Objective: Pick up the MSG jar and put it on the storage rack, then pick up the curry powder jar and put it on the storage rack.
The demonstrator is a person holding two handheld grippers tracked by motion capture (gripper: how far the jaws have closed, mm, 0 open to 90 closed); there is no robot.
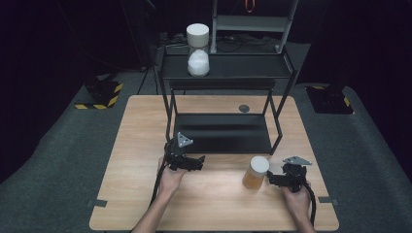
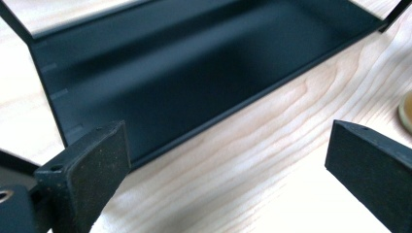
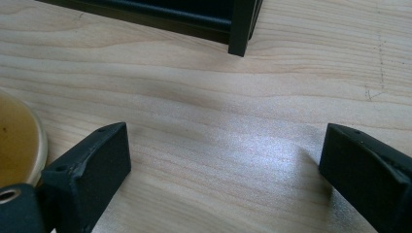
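Observation:
An amber jar with a cream lid [image 1: 256, 172] stands on the wooden table [image 1: 209, 199], in front of the right end of a black two-tier shelf rack [image 1: 223, 133]. My right gripper [image 1: 273, 178] rests just right of the jar, jaws open. In the right gripper view its jaws [image 3: 226, 141] are spread over bare wood, with the jar [image 3: 17, 141] at the left edge, outside them. My left gripper [image 1: 198, 161] is low over the table by the rack's front left leg. It is open [image 2: 231, 145], with nothing between its pads, and faces the rack's lower tray [image 2: 194, 68].
On the rack's top shelf [image 1: 243, 65] stands a jar of white material [image 1: 198, 63], and a white cylinder [image 1: 197, 35] shows behind it. A small dark disc [image 1: 244, 108] lies on the table behind the rack. A rack leg [image 3: 241, 29] stands ahead of my right gripper.

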